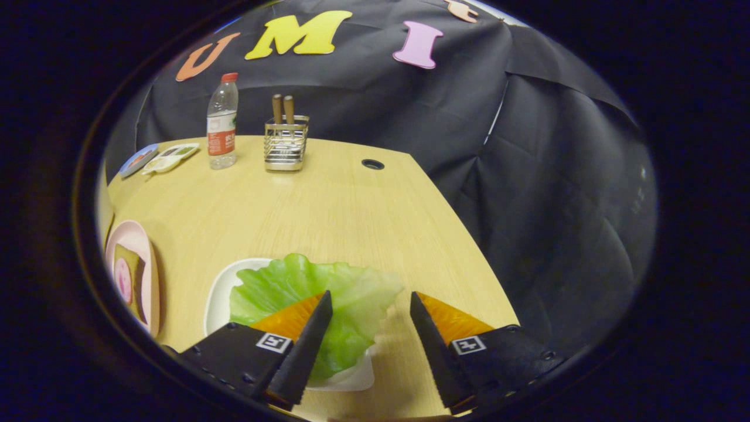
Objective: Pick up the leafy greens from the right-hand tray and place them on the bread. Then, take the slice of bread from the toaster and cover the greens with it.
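Claw (pixel 370 302) spread wide at lower centre, over the leafy greens (pixel 304 293) in their tray (pixel 218 296); next, descend and pinch the leaf.

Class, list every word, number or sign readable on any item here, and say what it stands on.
Clear plastic bottle, red label: print too small to read.
Flat cards beside it: blurred.
Open gripper, fingers above the green lettuce leaf: square coded markers, no words.
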Tool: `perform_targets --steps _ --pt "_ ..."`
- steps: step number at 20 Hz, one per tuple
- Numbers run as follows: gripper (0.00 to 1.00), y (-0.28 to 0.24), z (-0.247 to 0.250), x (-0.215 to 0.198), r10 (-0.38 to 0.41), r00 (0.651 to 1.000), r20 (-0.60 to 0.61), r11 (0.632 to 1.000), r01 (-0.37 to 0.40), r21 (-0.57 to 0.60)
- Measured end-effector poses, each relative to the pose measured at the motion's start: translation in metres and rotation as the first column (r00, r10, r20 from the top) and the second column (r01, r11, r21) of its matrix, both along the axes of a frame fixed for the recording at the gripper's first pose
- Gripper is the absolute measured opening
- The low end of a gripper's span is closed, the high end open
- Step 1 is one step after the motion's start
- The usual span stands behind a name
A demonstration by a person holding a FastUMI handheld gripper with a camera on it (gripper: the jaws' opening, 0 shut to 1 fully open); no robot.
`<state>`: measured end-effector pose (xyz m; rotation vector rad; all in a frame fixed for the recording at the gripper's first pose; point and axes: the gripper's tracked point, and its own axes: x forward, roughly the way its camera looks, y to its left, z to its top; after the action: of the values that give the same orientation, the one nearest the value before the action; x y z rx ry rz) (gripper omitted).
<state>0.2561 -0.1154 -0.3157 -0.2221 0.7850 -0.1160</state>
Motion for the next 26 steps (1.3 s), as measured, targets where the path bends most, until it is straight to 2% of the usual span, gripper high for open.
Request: perform_targets --steps 3,4,5,6,7,8,14,16,19,26 --pt "0.55 0.009 0.000 0.004 0.022 1.000 -0.006 1.000 -0.022 -0.017" --pt "0.42 0.008 -0.002 0.003 0.020 1.000 -0.006 0.999 -0.020 -0.032" --pt "0.34 0.010 -0.001 0.002 0.022 1.000 -0.007 0.999 -0.022 -0.037" --pt "0.19 0.009 0.000 0.002 0.022 1.000 0.005 0.999 -0.022 -0.045" --pt "0.15 0.013 0.004 0.000 0.029 1.000 0.008 0.999 -0.029 -0.030" --pt "0.04 0.022 0.009 -0.002 0.044 0.999 0.022 0.999 -0.043 -0.009" --pt "0.00 0.042 0.059 -0.024 0.092 0.986 0.138 0.996 -0.091 -0.009" --pt "0.00 0.046 0.077 -0.033 0.078 0.983 0.166 0.997 -0.077 -0.013" --pt "0.00 0.069 0.112 -0.048 0.075 0.969 0.235 0.995 -0.088 0.048" --pt "0.00 0.125 0.168 -0.083 0.152 0.929 0.338 0.983 -0.179 0.050"
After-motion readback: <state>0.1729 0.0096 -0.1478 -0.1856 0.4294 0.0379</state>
